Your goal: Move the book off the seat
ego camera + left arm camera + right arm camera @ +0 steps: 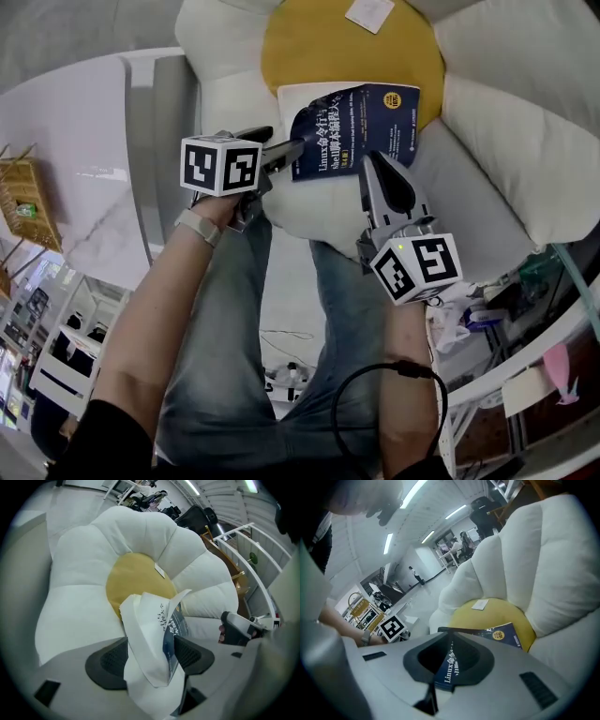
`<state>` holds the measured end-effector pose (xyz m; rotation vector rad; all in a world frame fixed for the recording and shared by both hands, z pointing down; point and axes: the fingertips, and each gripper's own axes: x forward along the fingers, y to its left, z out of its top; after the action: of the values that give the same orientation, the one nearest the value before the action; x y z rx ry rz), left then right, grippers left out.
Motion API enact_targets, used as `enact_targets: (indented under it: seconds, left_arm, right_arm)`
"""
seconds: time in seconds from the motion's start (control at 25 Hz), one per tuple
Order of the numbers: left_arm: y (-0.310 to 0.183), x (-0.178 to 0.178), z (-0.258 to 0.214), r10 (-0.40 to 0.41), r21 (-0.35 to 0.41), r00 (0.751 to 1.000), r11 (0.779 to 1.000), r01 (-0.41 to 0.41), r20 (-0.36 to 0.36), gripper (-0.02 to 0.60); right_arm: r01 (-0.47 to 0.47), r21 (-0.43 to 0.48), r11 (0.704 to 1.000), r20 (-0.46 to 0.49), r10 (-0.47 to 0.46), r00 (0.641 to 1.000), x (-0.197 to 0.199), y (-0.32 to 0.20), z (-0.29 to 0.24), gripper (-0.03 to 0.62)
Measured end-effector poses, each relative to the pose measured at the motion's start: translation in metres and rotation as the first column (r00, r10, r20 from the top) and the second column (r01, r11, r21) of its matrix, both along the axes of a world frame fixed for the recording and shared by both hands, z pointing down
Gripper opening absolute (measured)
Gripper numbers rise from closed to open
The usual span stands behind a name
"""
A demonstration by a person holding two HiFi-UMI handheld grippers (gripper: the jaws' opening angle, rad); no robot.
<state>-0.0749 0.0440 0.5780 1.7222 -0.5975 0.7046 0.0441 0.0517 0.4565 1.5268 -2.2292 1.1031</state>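
Note:
A dark blue Linux book lies on the yellow round seat of a white flower-shaped cushion chair, reaching onto the front petal. My left gripper is at the book's left end. In the left gripper view its jaws stand open, with the fanned white pages loose between the pads. My right gripper sits at the book's near edge. In the right gripper view it is shut on the book, the "Linux" lettering showing between its pads.
Thick white petals ring the seat. A white tag lies at the seat's back. The person's jeans-clad legs are below the grippers. A white surface is at the left, with clutter and a black cable at the right.

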Motion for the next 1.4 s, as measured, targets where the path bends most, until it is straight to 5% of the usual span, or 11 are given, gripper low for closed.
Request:
enact_targets:
  seconds: [0.52,1.2,1.4]
  left_arm:
    - [0.004,0.009,0.033,0.011,-0.082,0.999,0.997,-0.015,-0.051,0.313]
    - [-0.003,0.023,0.046,-0.052,-0.158,0.985,0.987,0.026,-0.162,0.336]
    - [-0.006,0.027,0.052,-0.057,-0.207,0.987,0.978,0.025,-0.148,0.339]
  right_arm:
    - [-0.062,-0.095,0.994,0.005,0.062,0.998,0.014,-0.009,0.055,0.017]
    - [-0.002,-0.236,0.972,0.056,0.016,0.998,0.008,0.004,0.085,0.029]
    - [0.039,-0.258,0.965,0.058,-0.025,0.998,-0.001,0.005,0.090,0.029]
